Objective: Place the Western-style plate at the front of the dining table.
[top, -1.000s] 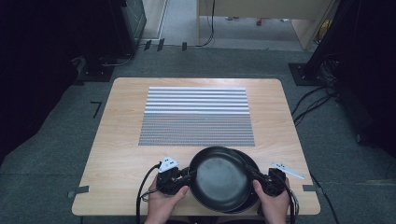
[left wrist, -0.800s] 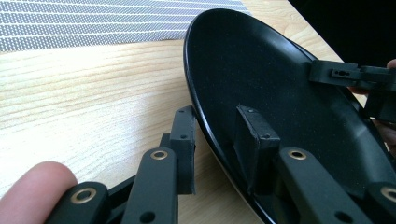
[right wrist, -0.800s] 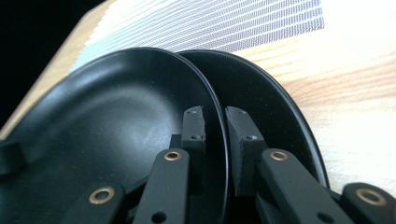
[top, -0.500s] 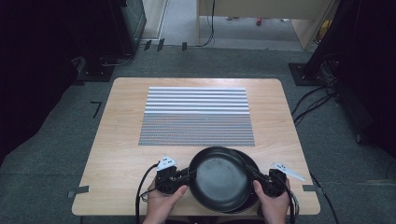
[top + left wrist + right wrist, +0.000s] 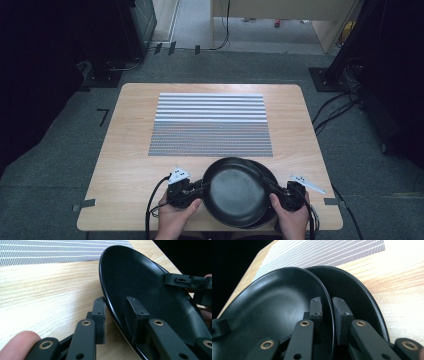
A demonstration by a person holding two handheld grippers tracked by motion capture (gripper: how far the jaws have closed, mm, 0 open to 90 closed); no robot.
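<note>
Two black plates lie at the table's near edge. The upper plate is offset to the left over the lower plate. My left gripper is shut on the upper plate's left rim, and my right gripper is shut on its right rim. In the left gripper view the rim of the upper plate runs between the jaws of the left gripper. In the right gripper view the right gripper pinches the upper plate, with the lower plate behind it.
A grey and white striped mat covers the middle of the wooden table. Cables trail off the near edge from both grippers. Dark equipment and floor cables surround the table.
</note>
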